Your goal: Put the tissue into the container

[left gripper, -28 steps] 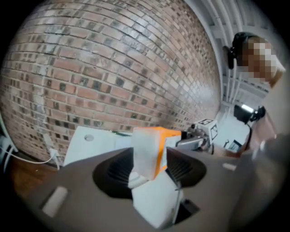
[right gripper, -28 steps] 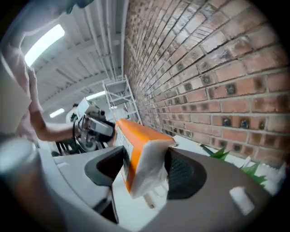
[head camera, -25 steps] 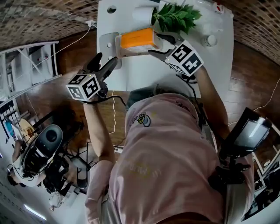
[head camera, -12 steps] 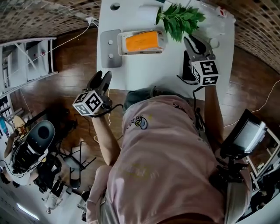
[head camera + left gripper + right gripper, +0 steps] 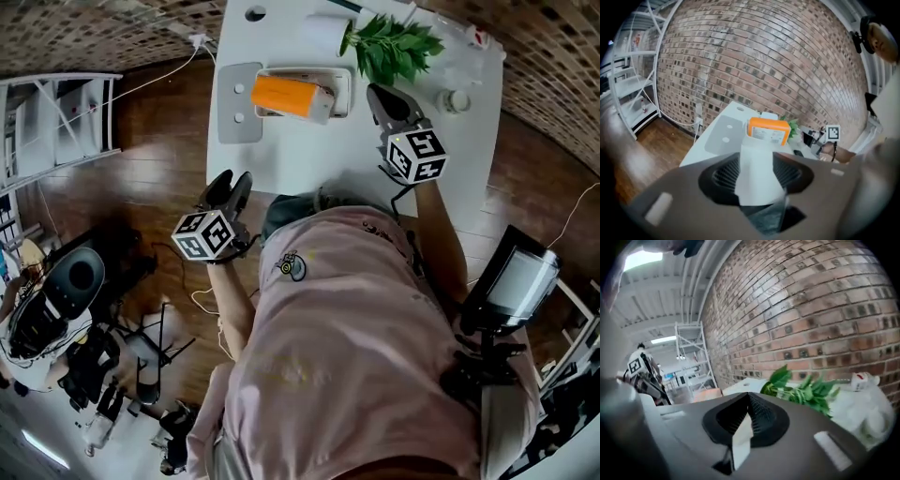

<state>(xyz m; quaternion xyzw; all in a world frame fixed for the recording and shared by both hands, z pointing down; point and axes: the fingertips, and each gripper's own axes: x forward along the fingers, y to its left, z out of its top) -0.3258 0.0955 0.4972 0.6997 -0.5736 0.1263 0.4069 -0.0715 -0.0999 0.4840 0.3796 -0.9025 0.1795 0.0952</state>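
Observation:
An orange tissue pack [image 5: 289, 96] lies slightly tilted in the white container [image 5: 343, 90] at the back of the white table [image 5: 309, 155]; it also shows in the left gripper view [image 5: 769, 130]. My left gripper [image 5: 229, 180] hangs off the table's near-left edge, over the wooden floor. Its jaws are closing, still apart, with a white strip [image 5: 757, 176] in the gap; I cannot tell what the strip is. My right gripper [image 5: 377, 94] rests over the table just right of the container, jaws shut, only a thin white sliver [image 5: 741, 441] between them.
A grey lid [image 5: 236, 103] lies left of the container. A green plant [image 5: 394, 42], a white roll [image 5: 323, 33], a clear bag [image 5: 461, 58] and a small cap [image 5: 457, 98] line the table's back right. A metal shelf rack [image 5: 56, 131] stands at the left.
Both grippers have drawn back from the orange pack, which now lies in the container. The left one moved off the table toward me, the right one moved right and its jaws shut.

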